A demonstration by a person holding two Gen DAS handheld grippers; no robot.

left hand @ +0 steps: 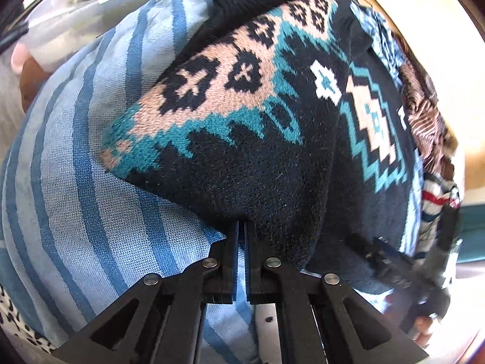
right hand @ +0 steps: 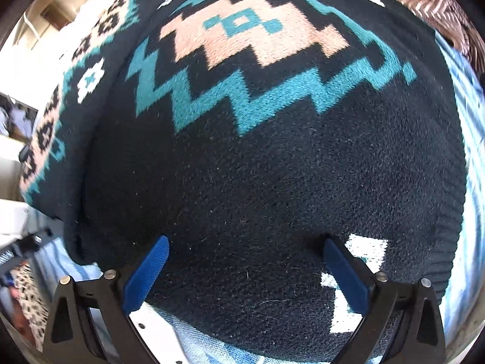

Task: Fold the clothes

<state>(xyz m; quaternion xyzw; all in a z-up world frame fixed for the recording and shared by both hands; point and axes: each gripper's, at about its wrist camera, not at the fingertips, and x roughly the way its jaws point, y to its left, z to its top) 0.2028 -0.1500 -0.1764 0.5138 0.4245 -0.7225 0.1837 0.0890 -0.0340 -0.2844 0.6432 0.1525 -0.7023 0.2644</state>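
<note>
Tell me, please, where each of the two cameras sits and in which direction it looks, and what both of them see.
Left wrist: sits on the left claw, looks steeply down at the patterned sweater lying on striped blue cloth; its shut fingers pinch the sweater's edge; a hand shows lower right.
Right wrist: sits on the right claw, looks straight down at the sweater; its blue pads stand wide apart over the knit.
Shared: the same sweater and the striped cloth.

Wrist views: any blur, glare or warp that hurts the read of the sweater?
Left wrist: sweater knit sharp at centre, strong fisheye bulge, right edge smeared, bright washout at the top left and bottom right. Right wrist: knit crisp, even light, left margin blown out and blurred.
</note>
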